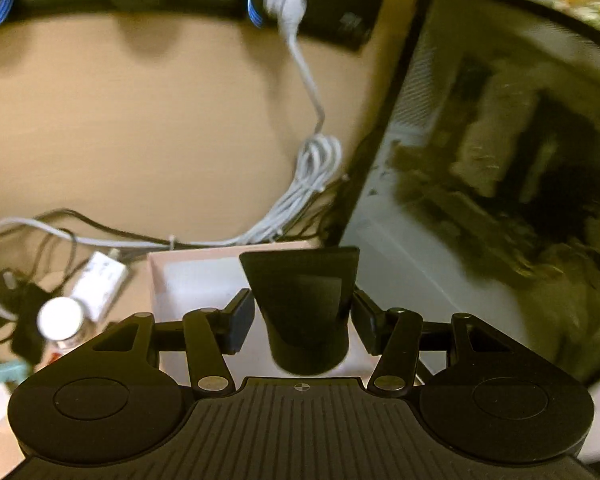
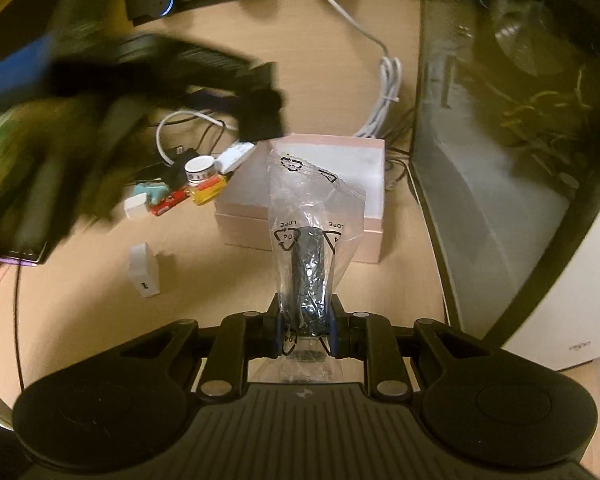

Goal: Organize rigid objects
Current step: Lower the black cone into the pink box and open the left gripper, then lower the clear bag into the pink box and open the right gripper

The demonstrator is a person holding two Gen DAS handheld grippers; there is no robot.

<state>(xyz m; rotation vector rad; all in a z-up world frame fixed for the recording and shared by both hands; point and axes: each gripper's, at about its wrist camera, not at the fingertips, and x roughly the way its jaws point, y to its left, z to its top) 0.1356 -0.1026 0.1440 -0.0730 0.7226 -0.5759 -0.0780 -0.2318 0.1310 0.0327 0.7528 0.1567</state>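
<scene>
In the left wrist view my left gripper is shut on a black flared nozzle-like piece, held above an open pink box with a white inside. In the right wrist view my right gripper is shut on a clear plastic bag with a black item inside. The bag stands up in front of the pink box. The left gripper shows there as a dark blur above the box's far left corner.
A glass-sided computer case stands right of the box. Left of the box lie a white-capped bottle, a white adapter, small yellow, red and teal items, and cables. A black power strip with a white plug runs along the back.
</scene>
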